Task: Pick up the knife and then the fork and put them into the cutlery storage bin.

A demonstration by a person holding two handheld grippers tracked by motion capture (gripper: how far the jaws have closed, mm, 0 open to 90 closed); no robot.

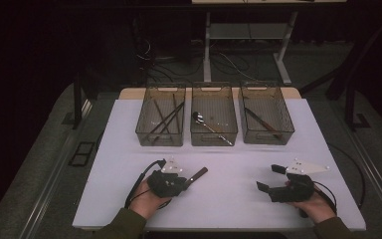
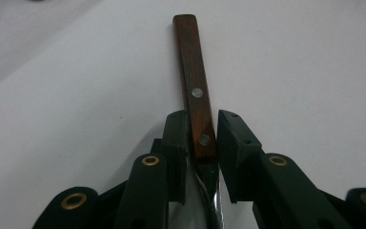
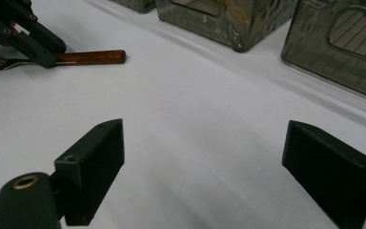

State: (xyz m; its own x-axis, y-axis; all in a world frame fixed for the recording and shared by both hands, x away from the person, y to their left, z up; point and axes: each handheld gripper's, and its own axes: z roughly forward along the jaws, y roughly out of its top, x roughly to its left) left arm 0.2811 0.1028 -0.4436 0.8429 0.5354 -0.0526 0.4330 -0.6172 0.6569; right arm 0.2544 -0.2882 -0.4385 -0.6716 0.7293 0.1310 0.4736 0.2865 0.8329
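A fork (image 2: 198,107) is lying flat on the worktop (image 1: 229,199), clamped at its wooden handle by the left hand-held gripper (image 2: 203,136); stiff, light, slippery metal is best avoided. The right hand-held gripper (image 3: 205,164) is held wide.

Black two-jaw grippers, left (image 1: 183,183) and right (image 1: 271,178), with brass-ringed pivots, grey three-cornered top plates, trailing black cables; olive sleeves at six o'clock.

Three bins stood in a row at the far side of the bench (image 1: 229,199): the left bin (image 1: 160,116), the middle bin (image 1: 213,115) and the right bin (image 1: 265,114). Nearer the person, a fork (image 1: 196,175) lay on the bench at the left, between the left gripper's (image 1: 181,185) jaws; the right gripper (image 1: 267,178) was well apart at the right.
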